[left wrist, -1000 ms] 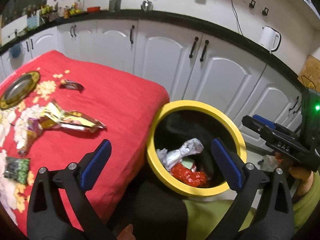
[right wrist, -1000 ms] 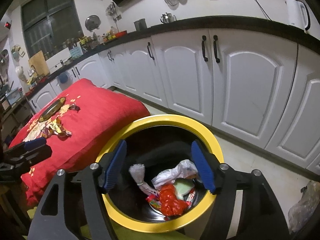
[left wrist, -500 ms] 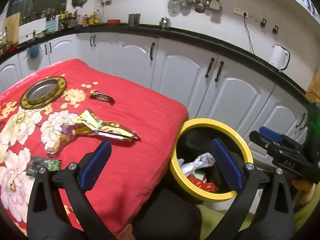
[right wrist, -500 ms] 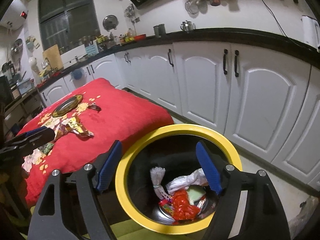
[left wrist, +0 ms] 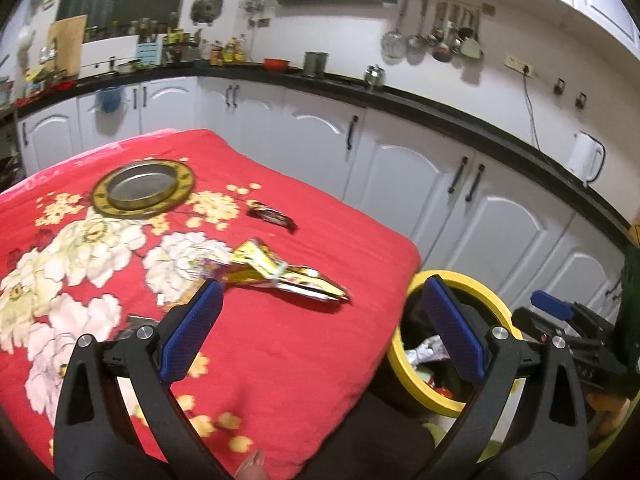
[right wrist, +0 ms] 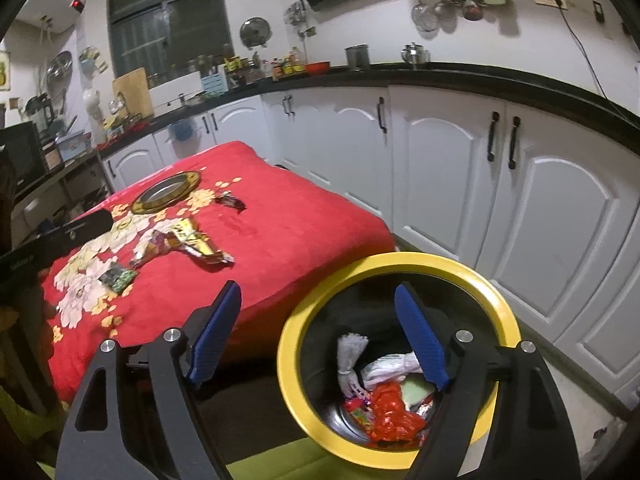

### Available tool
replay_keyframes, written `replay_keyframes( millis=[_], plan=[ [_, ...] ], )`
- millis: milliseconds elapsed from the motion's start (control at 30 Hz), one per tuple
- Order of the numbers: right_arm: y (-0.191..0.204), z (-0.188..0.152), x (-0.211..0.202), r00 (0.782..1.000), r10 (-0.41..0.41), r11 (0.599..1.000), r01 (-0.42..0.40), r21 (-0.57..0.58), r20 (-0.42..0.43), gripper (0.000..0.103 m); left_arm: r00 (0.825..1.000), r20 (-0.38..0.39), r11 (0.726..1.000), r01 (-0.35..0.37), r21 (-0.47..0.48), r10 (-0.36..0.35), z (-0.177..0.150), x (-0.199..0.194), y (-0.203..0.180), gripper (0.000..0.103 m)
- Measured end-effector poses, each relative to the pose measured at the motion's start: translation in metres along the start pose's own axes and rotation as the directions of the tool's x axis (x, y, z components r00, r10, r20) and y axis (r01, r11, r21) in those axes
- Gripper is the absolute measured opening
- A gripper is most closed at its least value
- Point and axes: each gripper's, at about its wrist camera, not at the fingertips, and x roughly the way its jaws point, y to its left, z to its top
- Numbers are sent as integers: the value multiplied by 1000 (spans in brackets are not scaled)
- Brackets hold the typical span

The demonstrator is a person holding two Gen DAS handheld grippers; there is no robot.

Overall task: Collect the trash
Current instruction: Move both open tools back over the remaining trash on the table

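Left gripper (left wrist: pixel 320 328), jaws spread wide and empty, above the red cloth (left wrist: pixel 280 360). Right gripper (right wrist: pixel 320 332), likewise wide and empty, over the yellow-rimmed bin (right wrist: pixel 400 264), which holds crumpled trash (right wrist: pixel 390 404). A yellow wrapper (left wrist: pixel 280 276), a dark wrapper (left wrist: pixel 272 216) and a green packet (right wrist: pixel 118 277) lie on the cloth.

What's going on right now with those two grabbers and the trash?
Left hand-held gripper open, empty. Right hand-held gripper open, empty. Wrappers on red cloth; bin partly filled. Nothing blocking.
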Motion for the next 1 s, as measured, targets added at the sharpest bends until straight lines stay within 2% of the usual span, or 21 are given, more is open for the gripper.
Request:
replay_keyframes(
  millis=[267,500,733,833,1000],
  plan=[
    [34,11,2,999,37,997,-36,-67,11,80,997,46,995,-66,-75,69,10,-16,38,92],
    [63,23,7,997,78,989,-75,-126,13,81,991,48,984,-114,-136,122,10,-22,66,92],
    [88,33,20,993,121,978,-119,-170,3,84,983,21,963,-173,-204,181,8,-22,94,92],
    [97,36,26,991,134,975,-132,-181,-4,84,976,1,947,-210,-243,216,5,-21,107,92],
    [108,43,42,989,146,968,-146,-205,-14,84,971,-46,918,-237,-317,235,-4,-18,128,92]
  ],
)
